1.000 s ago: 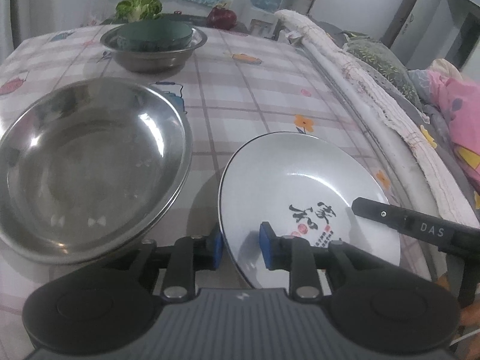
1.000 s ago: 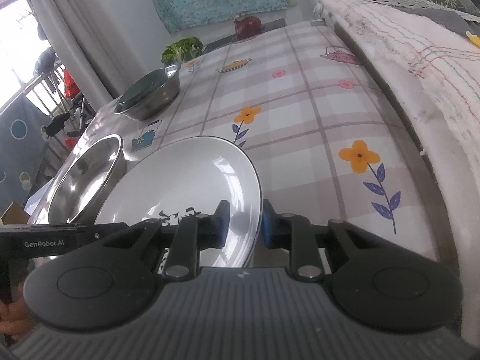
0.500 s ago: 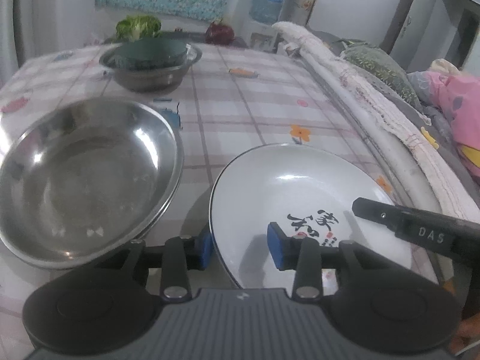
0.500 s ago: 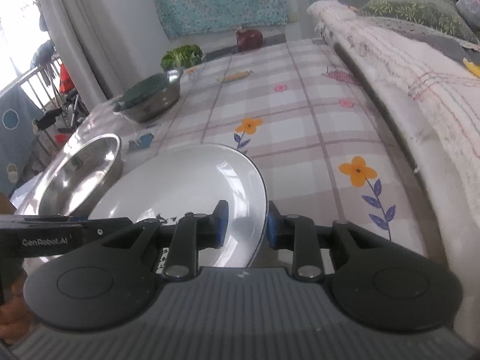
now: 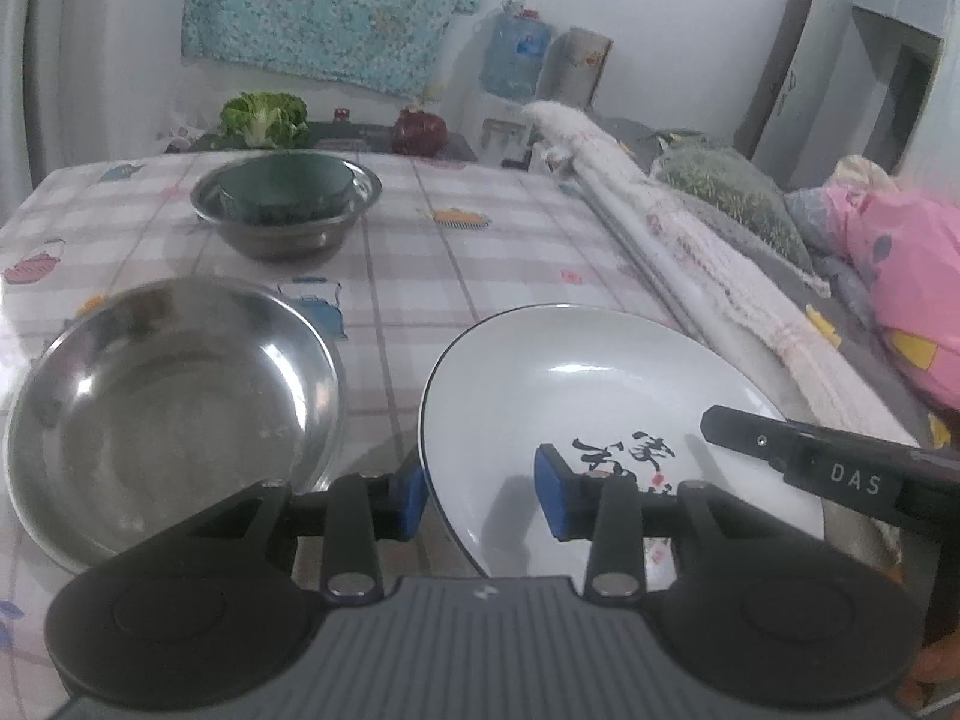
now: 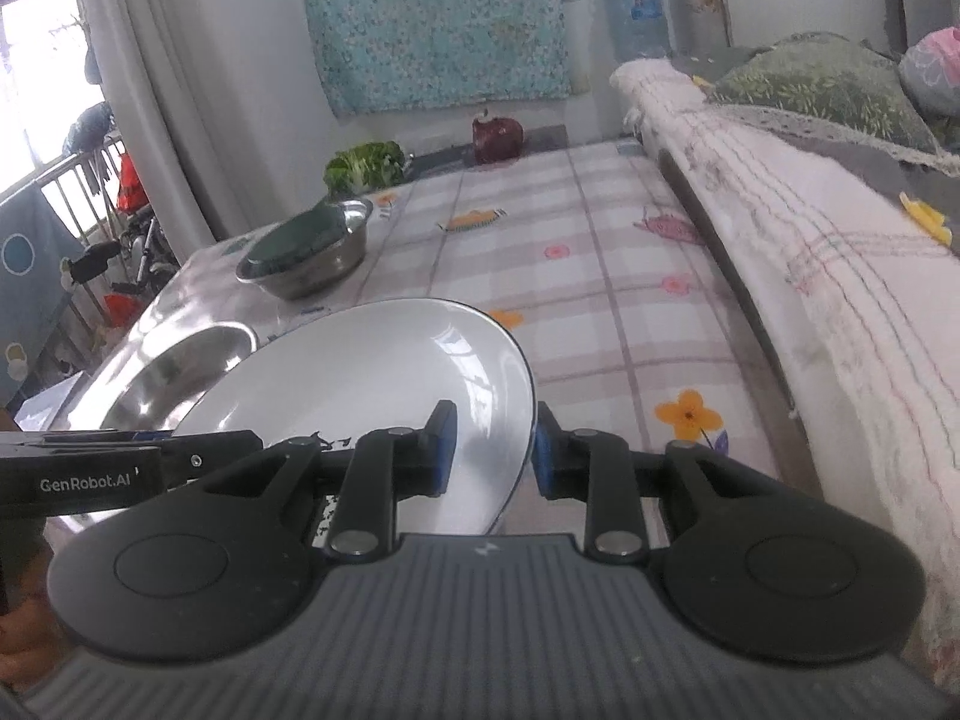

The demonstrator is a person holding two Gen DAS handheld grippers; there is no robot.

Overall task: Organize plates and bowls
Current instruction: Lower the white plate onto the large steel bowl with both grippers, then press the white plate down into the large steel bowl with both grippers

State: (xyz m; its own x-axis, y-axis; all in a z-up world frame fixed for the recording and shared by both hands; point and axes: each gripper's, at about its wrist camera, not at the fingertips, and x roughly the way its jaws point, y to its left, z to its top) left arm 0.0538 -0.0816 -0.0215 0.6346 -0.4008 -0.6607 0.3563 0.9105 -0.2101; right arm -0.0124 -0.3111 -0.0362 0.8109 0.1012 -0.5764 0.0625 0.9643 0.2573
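A white plate with black lettering hangs slightly above the checked tablecloth, held by both grippers. My left gripper is shut on its left rim, one blue pad outside the edge and one on the inner face. My right gripper is shut on the opposite rim of the plate the same way. Left of the plate lies a wide steel bowl, part of which the plate hides in the right wrist view. Farther back stands a smaller steel bowl with a dark green bowl nested inside.
A rolled white blanket and cushions run along the table's right edge. A lettuce and a dark red object sit at the table's far end. The tablecloth lies bare between the plate and the far bowls.
Both grippers have risen with the plate between them and tipped upward, so more of the room shows. Their jaws stand a little wider on the rim than a second ago.
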